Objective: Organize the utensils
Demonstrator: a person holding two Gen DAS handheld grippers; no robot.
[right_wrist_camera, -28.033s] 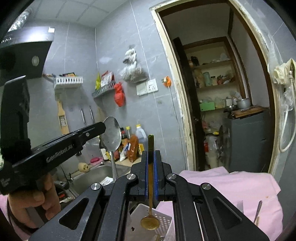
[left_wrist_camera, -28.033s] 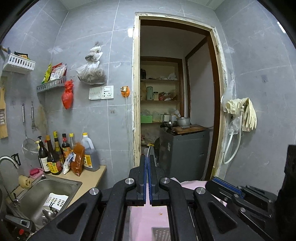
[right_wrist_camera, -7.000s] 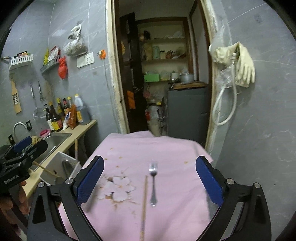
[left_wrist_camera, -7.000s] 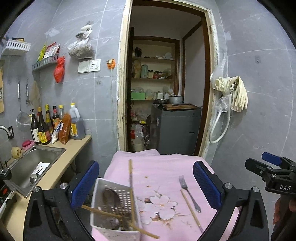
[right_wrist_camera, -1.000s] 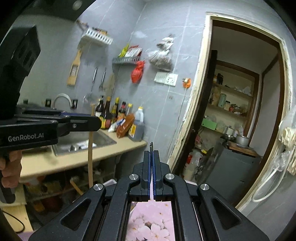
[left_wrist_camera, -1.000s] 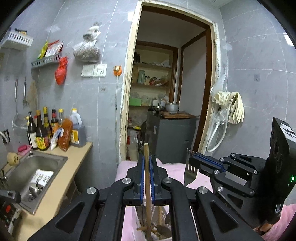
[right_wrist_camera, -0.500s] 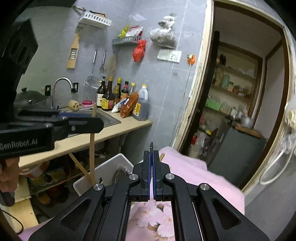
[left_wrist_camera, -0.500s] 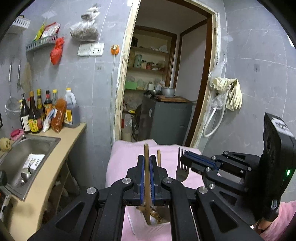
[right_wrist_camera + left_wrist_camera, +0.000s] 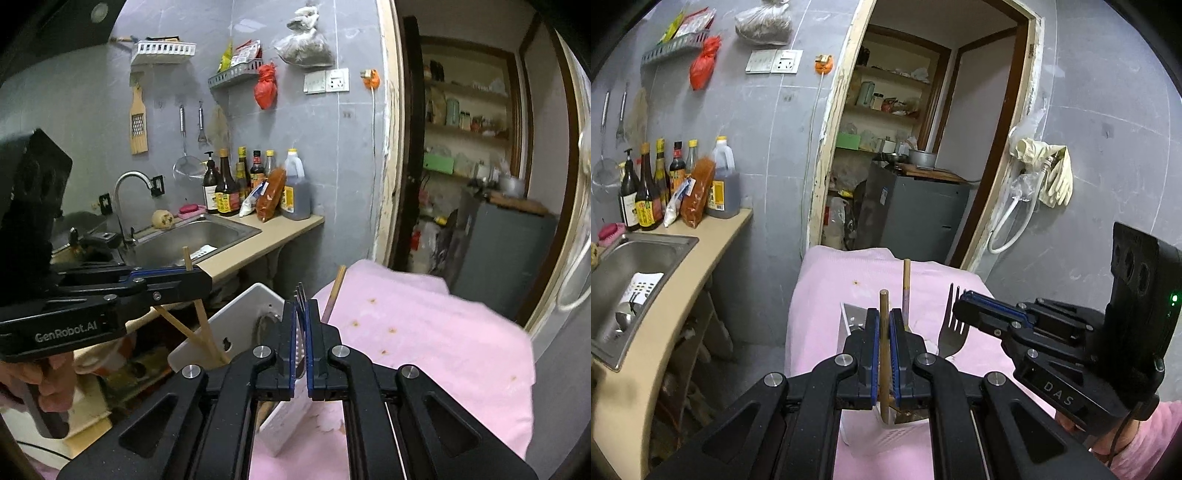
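Observation:
My left gripper (image 9: pixel 882 321) is shut on a wooden chopstick (image 9: pixel 884 354) held upright, its lower end inside the white utensil basket (image 9: pixel 855 317) on the pink tablecloth (image 9: pixel 831 273). My right gripper (image 9: pixel 302 314) is shut on a metal fork (image 9: pixel 953 328), tines up, just right of the basket. In the right wrist view the basket (image 9: pixel 236 317) shows with chopsticks (image 9: pixel 201 325) leaning in it, and the left gripper (image 9: pixel 184 282) above it. Another chopstick (image 9: pixel 906 288) stands in the basket.
A counter (image 9: pixel 701 251) with a steel sink (image 9: pixel 631 266) and several sauce bottles (image 9: pixel 646 192) runs along the left. A doorway (image 9: pixel 905 155) with a grey cabinet lies behind the table. Rubber gloves (image 9: pixel 1049 173) hang on the right wall.
Both grippers have tilted down toward the table. The chopstick and the fork have come lower, with the chopstick's end now in the basket.

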